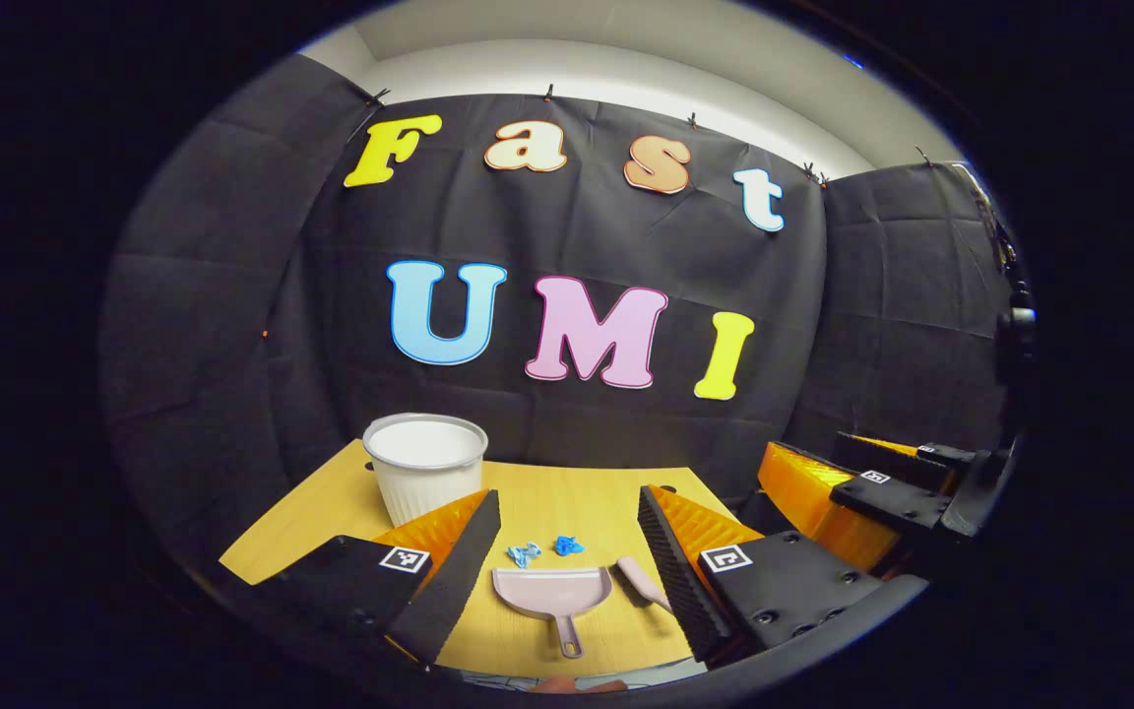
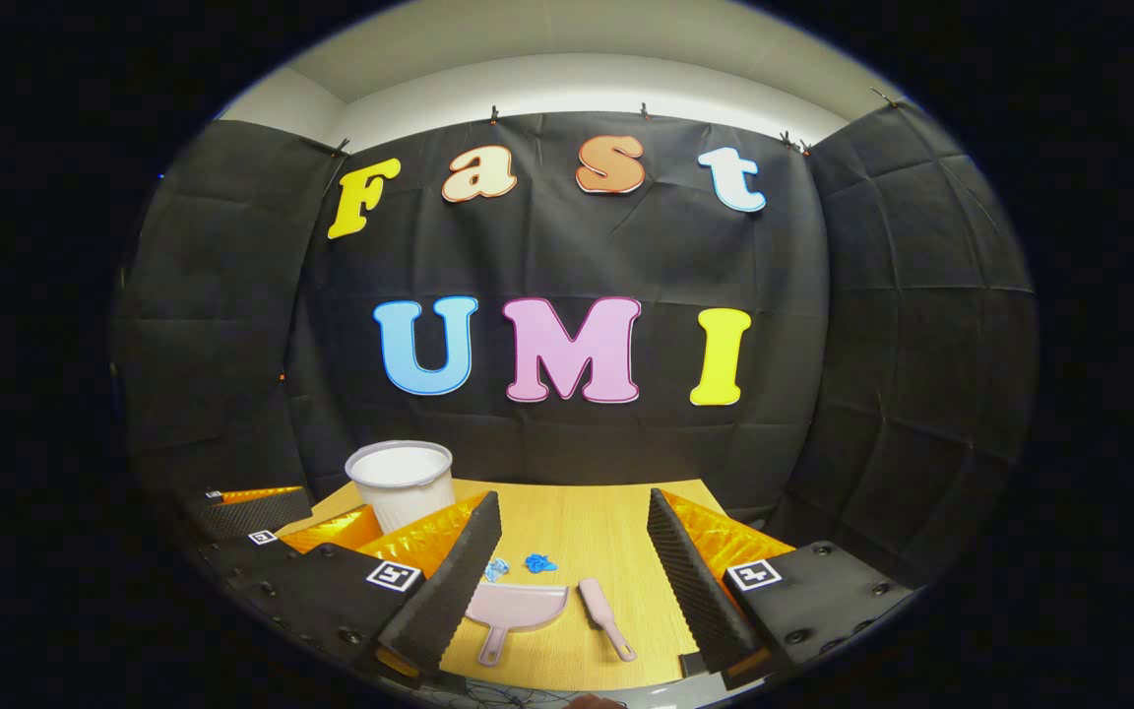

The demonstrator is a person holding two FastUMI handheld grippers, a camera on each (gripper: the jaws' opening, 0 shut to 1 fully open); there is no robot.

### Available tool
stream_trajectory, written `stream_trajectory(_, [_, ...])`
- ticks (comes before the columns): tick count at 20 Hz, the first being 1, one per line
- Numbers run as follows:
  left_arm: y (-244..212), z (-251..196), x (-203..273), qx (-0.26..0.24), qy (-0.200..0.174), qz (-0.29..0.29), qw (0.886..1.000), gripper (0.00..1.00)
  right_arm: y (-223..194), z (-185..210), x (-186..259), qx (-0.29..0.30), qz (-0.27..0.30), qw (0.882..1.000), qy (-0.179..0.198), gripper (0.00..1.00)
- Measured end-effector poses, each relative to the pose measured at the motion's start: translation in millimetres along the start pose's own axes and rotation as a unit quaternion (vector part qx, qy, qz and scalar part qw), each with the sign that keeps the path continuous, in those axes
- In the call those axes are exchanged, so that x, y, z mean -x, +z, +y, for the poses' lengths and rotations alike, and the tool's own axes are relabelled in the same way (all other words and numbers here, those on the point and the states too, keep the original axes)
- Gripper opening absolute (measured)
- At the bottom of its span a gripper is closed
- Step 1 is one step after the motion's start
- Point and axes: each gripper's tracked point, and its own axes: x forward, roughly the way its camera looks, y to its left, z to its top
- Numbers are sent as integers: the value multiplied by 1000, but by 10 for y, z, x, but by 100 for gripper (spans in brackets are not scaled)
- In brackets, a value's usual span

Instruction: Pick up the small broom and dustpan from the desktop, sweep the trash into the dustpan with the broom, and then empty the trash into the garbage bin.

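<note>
A pale pink dustpan (image 1: 550, 592) lies flat on the wooden desktop (image 1: 567, 502), handle toward me, with the small pink broom (image 1: 642, 581) just to its right. Two blue scraps of trash (image 1: 544, 549) sit just beyond the pan's mouth. My left gripper (image 1: 567, 571) hangs open above the desk, its fingers spread to either side of the dustpan without touching it. In the right gripper view, the dustpan (image 2: 518, 607), broom (image 2: 604, 616) and trash (image 2: 539, 563) lie between the spread fingers of my open right gripper (image 2: 575, 581). A white garbage bin (image 1: 425, 478) stands at the back left.
The right gripper (image 1: 907, 487) shows at the right edge of the left gripper view, off the desk's right side. The left gripper (image 2: 277, 532) shows at the lower left of the right gripper view, in front of the bin (image 2: 401, 483). Black cloth walls close the booth behind.
</note>
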Motion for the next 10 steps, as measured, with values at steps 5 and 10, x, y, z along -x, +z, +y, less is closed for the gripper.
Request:
stream_trajectory(5, [-205,70,-143,-4,0,47,999,82,-196,38,-122,-5,33,999,16,96])
stream_trajectory(10, [-847,104,-553,-35,10,188,982,82,-1100,45,-885,7,201,977,77,96])
